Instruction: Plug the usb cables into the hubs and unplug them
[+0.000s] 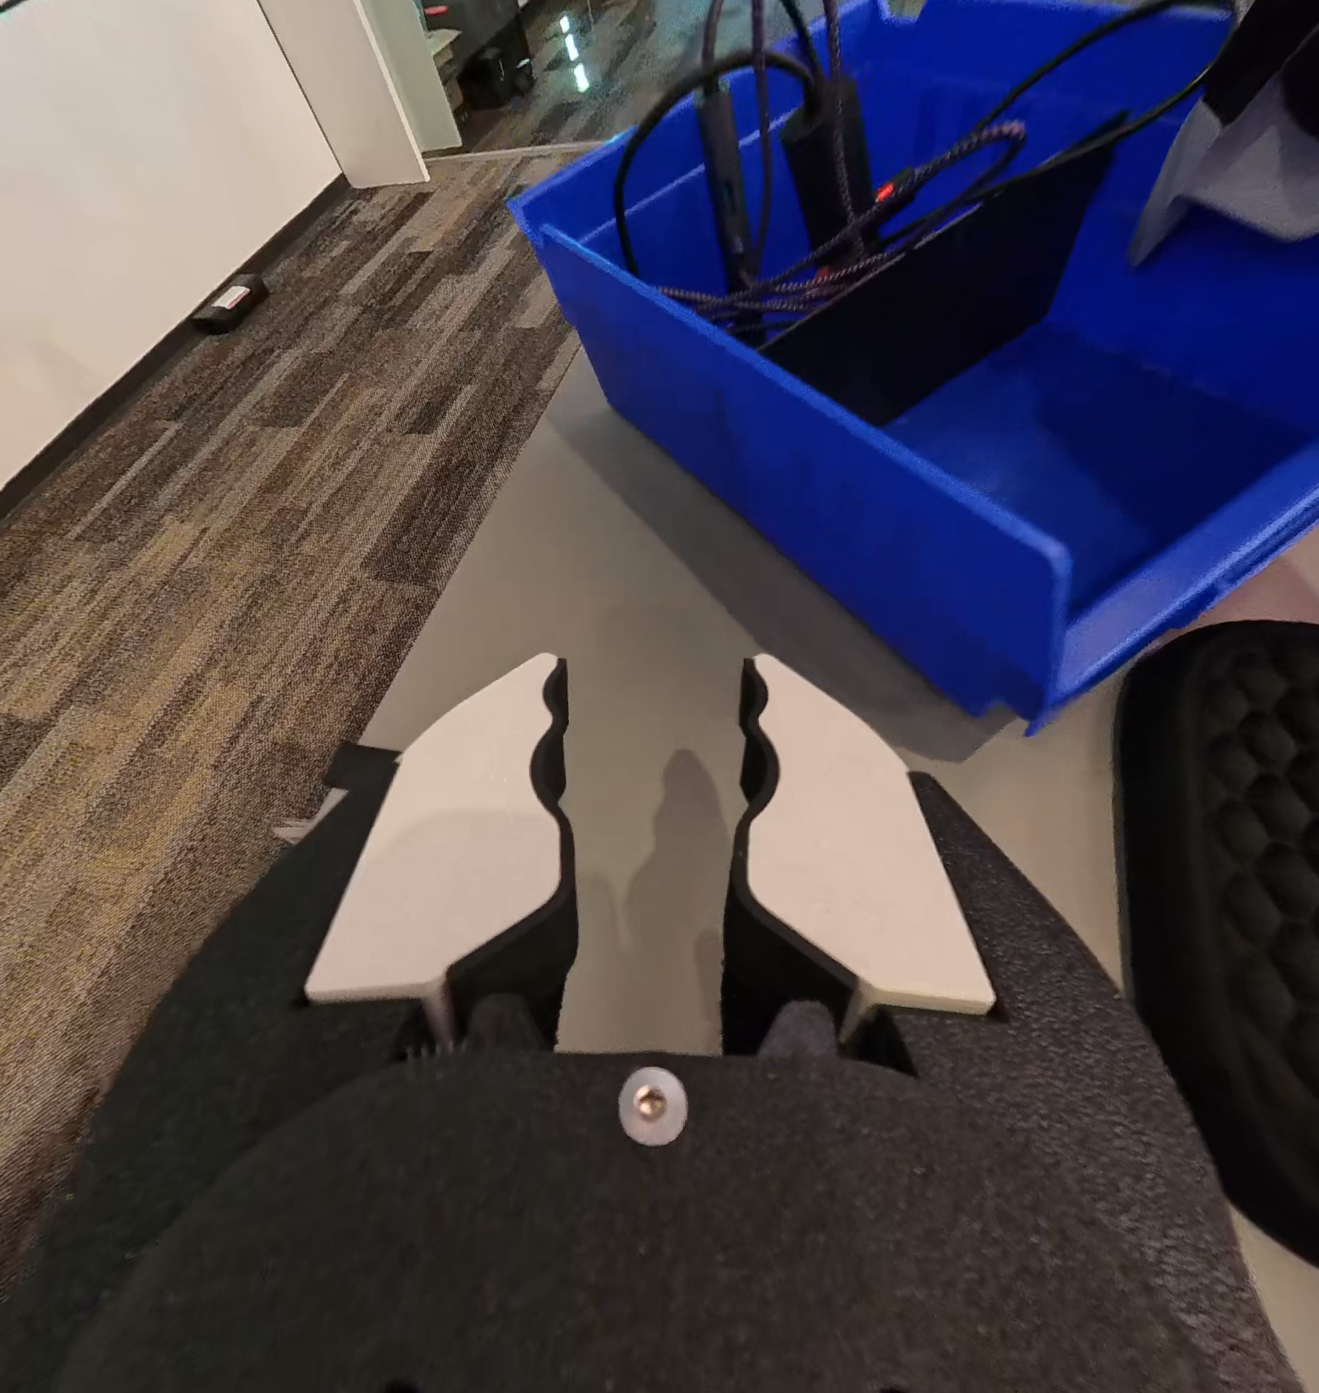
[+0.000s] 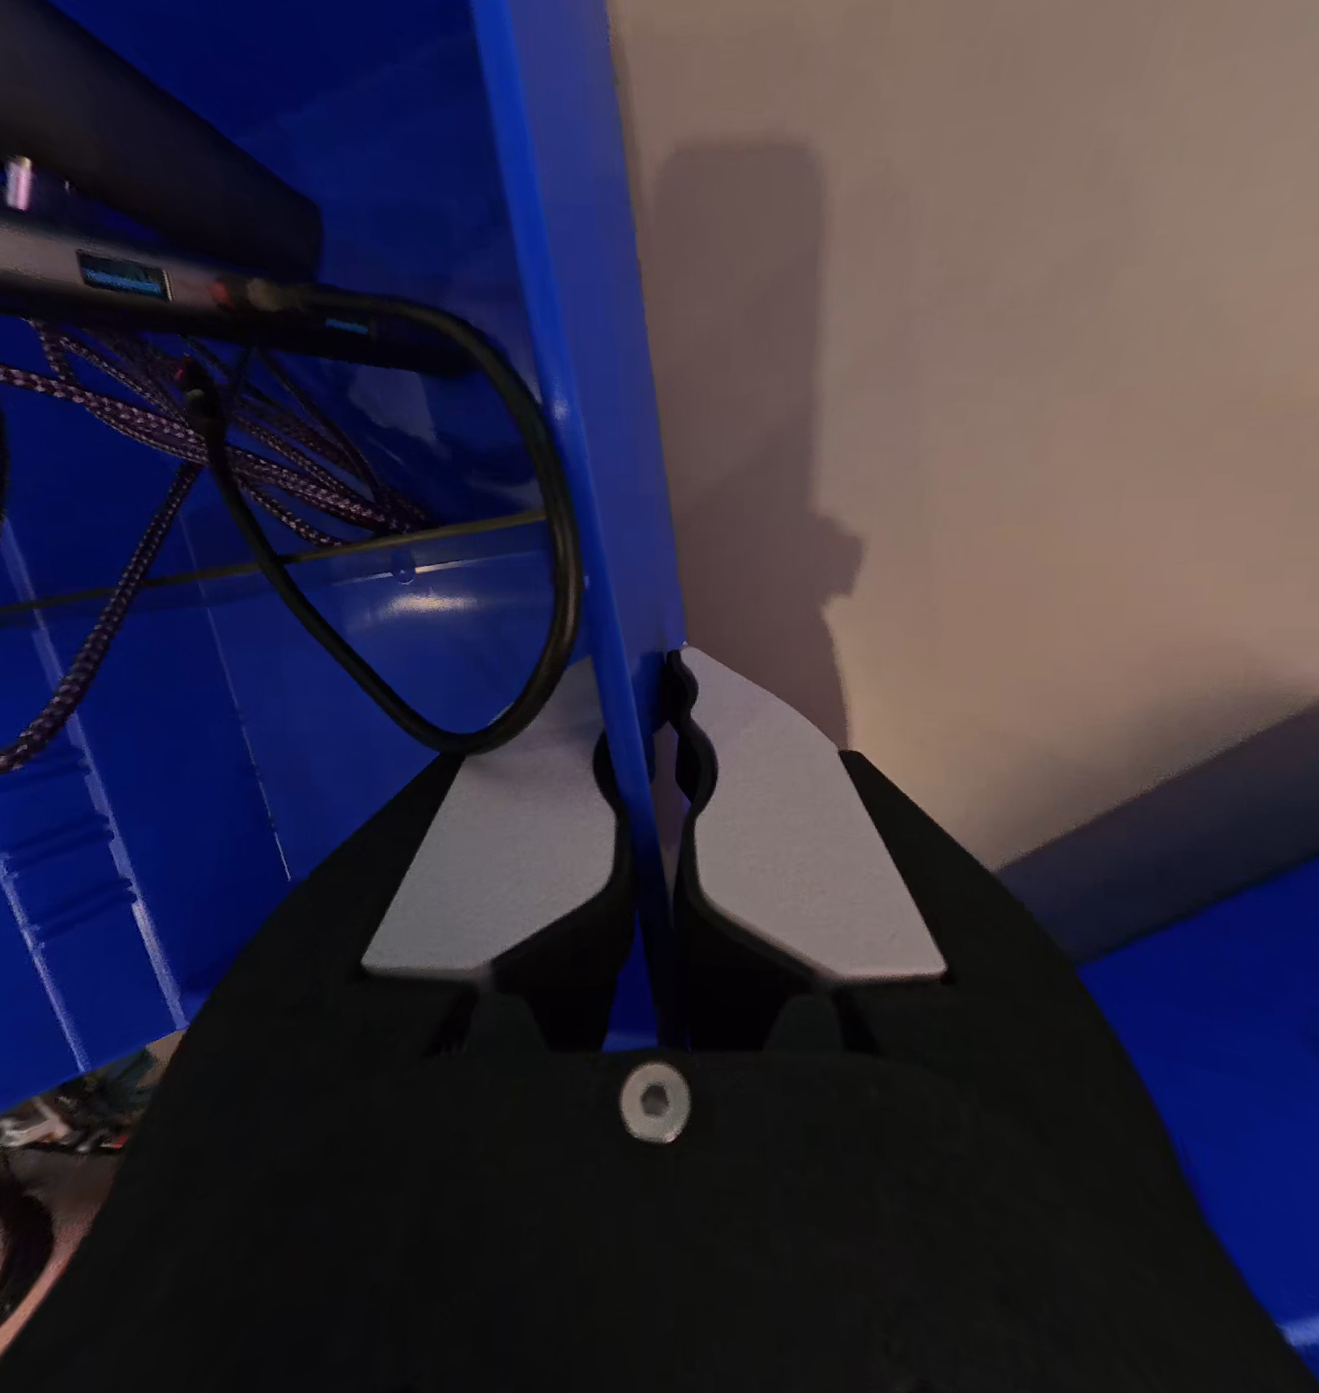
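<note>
Right gripper [image 2: 653, 761] clamped on blue plastic bin's wall [image 2: 566, 422]; left gripper [image 1: 653, 746] open, empty, over grey table [image 1: 641, 573] near its edge.

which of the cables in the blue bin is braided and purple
The braided purple cable, lying in loose coils in the blue bin. The smooth black cable beside it makes one plain loop by the wall.

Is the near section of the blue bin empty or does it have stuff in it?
Empty. In the left wrist view, the blue bin shows only bare floor in front of its black divider; the cables and hubs sit behind it.
</note>
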A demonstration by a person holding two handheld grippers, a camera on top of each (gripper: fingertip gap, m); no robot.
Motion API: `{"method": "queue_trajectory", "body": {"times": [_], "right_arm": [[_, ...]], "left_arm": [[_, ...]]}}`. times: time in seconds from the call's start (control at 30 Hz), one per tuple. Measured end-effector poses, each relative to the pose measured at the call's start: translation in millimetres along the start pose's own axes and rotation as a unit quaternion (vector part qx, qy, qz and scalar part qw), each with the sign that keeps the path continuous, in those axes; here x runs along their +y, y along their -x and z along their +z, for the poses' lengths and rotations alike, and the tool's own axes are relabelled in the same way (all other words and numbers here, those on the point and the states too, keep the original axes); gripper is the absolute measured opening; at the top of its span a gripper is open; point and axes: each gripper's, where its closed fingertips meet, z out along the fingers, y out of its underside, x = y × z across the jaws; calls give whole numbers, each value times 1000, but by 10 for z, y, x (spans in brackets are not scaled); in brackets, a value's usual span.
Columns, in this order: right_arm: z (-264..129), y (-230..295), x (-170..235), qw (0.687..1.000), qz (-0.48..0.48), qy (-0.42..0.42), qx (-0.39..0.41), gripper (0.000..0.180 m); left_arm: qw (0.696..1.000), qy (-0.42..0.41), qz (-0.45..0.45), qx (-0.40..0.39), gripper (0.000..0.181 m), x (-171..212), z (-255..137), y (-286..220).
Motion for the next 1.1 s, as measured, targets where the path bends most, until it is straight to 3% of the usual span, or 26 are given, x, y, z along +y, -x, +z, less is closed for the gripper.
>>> {"method": "queue_trajectory", "body": {"times": [0.3, 0.47, 0.67, 0.73, 0.83, 0.97, 1.1], "right_arm": [[142, 35, 24, 999, 22, -22, -18, 7], [-102, -40, -203, 992, -15, -121, -10, 6], [-797, -102, -461, 958, -105, -265, 46, 0], [-1161, -73, -533, 934, -130, -329, 59, 1], [-1779, -36, -505, 883, -183, -421, 96, 5], [-2389, -124, -104, 868, -180, -451, 99, 3], [-2713, -570, 473, 889, -159, -413, 117, 22]], "left_arm": [[995, -50, -70, 43, 62, -234, 93, -261], [997, -55, -50, 11, 54, -341, 254, -352], [987, -86, -120, 59, 64, -446, 94, -533], [982, -105, -138, 74, 63, -546, 69, -628], [993, -67, -89, 27, 67, -488, 290, -689], [998, -4, -64, 23, 61, -258, 614, -800], [996, -15, -80, 44, 44, -251, 647, -722]]}}
